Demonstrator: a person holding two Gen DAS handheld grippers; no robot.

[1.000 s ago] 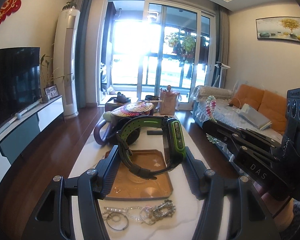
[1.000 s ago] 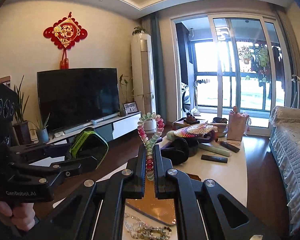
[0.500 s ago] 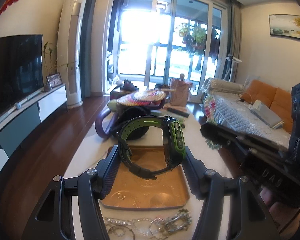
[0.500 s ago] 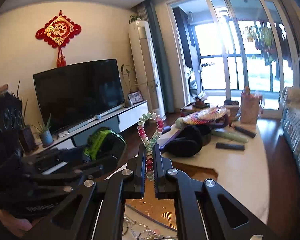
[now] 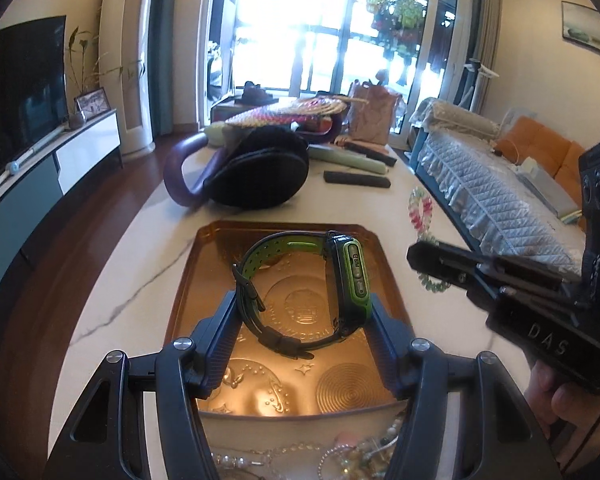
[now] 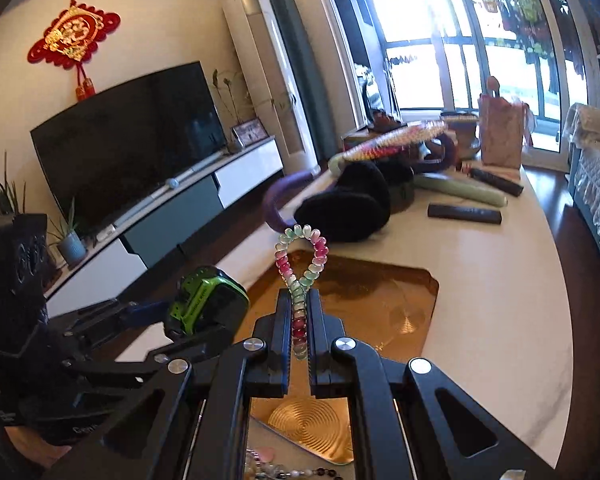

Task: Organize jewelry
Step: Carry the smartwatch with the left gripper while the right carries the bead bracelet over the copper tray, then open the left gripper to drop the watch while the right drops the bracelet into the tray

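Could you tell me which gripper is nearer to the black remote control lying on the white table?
Right. The right gripper sits on the remote's side; the left gripper is over the gold tray.

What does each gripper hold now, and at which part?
The left gripper clamps the green-and-black watch across its case and strap. The right gripper pinches the beaded bracelet at its lower end.

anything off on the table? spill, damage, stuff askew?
No spill or damage. The odd bit: loose jewelry lies tangled on the table, outside the tray. The left claw holds the watch and the right claw the bracelet, both over the tray.
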